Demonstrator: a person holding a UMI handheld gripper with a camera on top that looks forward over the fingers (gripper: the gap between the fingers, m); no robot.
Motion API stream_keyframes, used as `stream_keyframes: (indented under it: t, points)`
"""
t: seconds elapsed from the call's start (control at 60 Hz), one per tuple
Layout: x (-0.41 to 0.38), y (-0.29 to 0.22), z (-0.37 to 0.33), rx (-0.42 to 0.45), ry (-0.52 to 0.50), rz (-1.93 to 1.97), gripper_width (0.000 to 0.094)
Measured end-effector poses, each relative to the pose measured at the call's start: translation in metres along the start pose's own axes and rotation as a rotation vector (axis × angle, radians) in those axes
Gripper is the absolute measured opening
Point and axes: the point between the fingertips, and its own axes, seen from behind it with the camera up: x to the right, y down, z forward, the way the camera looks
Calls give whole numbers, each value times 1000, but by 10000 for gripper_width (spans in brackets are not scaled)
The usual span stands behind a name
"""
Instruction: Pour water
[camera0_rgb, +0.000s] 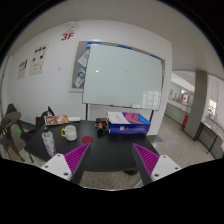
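Jaws apart and empty, mug (68, 132) and bottle (47, 141) on table (100, 140) beyond

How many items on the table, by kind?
Bottle: 1
Mug: 1
Red lid: 1
Blue box: 1
Total: 4. Clutter at the table's far end is too small to tell. Gripper open, holding nothing.

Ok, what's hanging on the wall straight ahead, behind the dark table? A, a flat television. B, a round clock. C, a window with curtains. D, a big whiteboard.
D: a large white rectangular whiteboard fills the wall beyond the dark table, well past the open jaws of the gripper, which hold nothing.
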Motion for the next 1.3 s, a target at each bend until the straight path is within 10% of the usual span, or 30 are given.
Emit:
stream_keyframes:
  t: [0.567,1.067,1.3]
  points:
    - [-183,198,13,-230,-102,34,847]
    - [-352,101,204,20,-132,66,831]
    - [-361,97,225,58,-132,90,505]
